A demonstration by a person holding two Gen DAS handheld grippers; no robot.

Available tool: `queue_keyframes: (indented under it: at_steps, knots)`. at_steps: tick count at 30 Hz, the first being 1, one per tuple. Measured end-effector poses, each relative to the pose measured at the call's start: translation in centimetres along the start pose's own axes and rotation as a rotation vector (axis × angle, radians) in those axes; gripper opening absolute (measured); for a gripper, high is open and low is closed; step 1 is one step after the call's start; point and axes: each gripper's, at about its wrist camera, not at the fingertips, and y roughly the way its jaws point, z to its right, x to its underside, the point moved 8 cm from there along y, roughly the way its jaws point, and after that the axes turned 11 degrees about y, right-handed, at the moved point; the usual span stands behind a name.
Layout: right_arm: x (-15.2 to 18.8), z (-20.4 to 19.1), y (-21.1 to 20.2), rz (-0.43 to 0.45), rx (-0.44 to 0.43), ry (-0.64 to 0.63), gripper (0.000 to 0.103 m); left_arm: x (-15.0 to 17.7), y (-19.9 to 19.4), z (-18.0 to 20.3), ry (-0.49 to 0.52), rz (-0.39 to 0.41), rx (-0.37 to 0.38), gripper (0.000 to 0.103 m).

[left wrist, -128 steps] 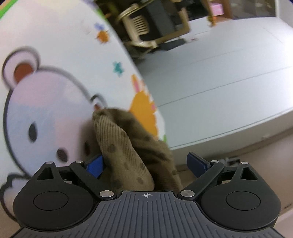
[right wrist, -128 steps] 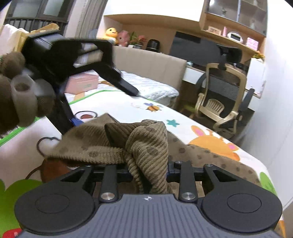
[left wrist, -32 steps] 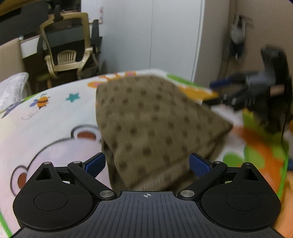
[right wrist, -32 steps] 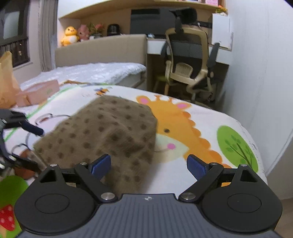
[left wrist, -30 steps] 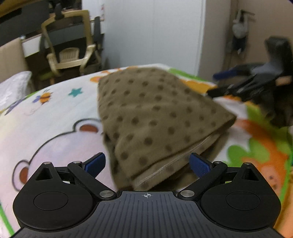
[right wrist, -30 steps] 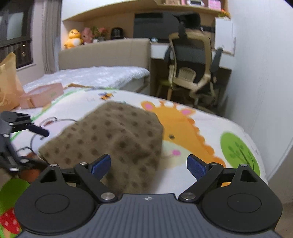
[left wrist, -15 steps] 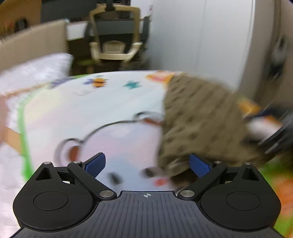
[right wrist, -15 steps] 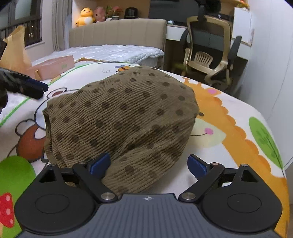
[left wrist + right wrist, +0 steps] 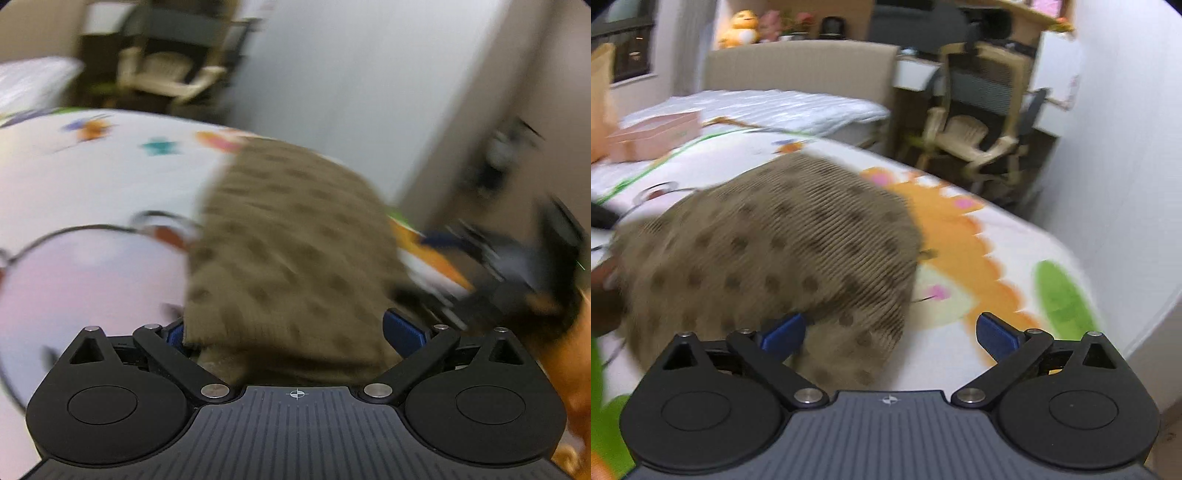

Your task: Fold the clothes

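Observation:
A brown corduroy garment with dark dots (image 9: 291, 258) lies folded in a mound on the cartoon play mat (image 9: 92, 266). My left gripper (image 9: 291, 332) is open, and the garment's near edge lies between its blue fingertips (image 9: 402, 332). In the right wrist view the same garment (image 9: 768, 251) fills the left middle. My right gripper (image 9: 890, 332) is open, its left fingertip (image 9: 783, 328) over the garment's near right corner, its right one over bare mat. The right gripper shows blurred at the right of the left wrist view (image 9: 517, 266).
The mat (image 9: 979, 258) has a giraffe and a green tree print and ends at a wall on the right. A pink box (image 9: 653, 136) lies at the far left. A bed (image 9: 775, 107) and a desk chair (image 9: 979, 122) stand behind.
Both grippers let the garment go after laying it folded. In the last half second my left gripper swung back over the garment's near edge, and my right gripper shifted toward its right corner.

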Motion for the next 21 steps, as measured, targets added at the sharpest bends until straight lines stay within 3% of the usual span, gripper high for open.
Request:
queue_keyframes:
  at_steps: [4, 6, 11, 15, 16, 21]
  knots:
    - [-1.4, 1.7, -1.6, 0.054, 0.018, 0.052, 0.101, 1.1, 0.0, 5.2, 0.034, -0.03, 0.191, 0.101]
    - [-1.6, 1.9, -2.7, 0.079, -0.004, 0.075, 0.103, 1.1, -0.6, 6.5, 0.064, -0.027, 0.224, 0.101]
    - [-0.7, -0.2, -3.3, 0.072, -0.148, 0.155, 0.103, -3.2, -4.0, 4.1, 0.022, 0.125, 0.171, 0.101]
    - [1.6, -5.9, -1.7, -0.03, -0.331, 0.12, 0.103, -8.5, -4.2, 1.1, -0.087, 0.261, 0.118, 0.101]
    - [2.2, -7.2, -1.3, -0.047, -0.345, 0.108, 0.103, -8.8, -3.2, 0.5, -0.105, 0.254, 0.115, 0.101]
    - [3.4, -10.2, -1.0, -0.013, -0.247, -0.022, 0.103, -9.3, 2.4, -2.6, -0.187, 0.181, 0.098, 0.101]
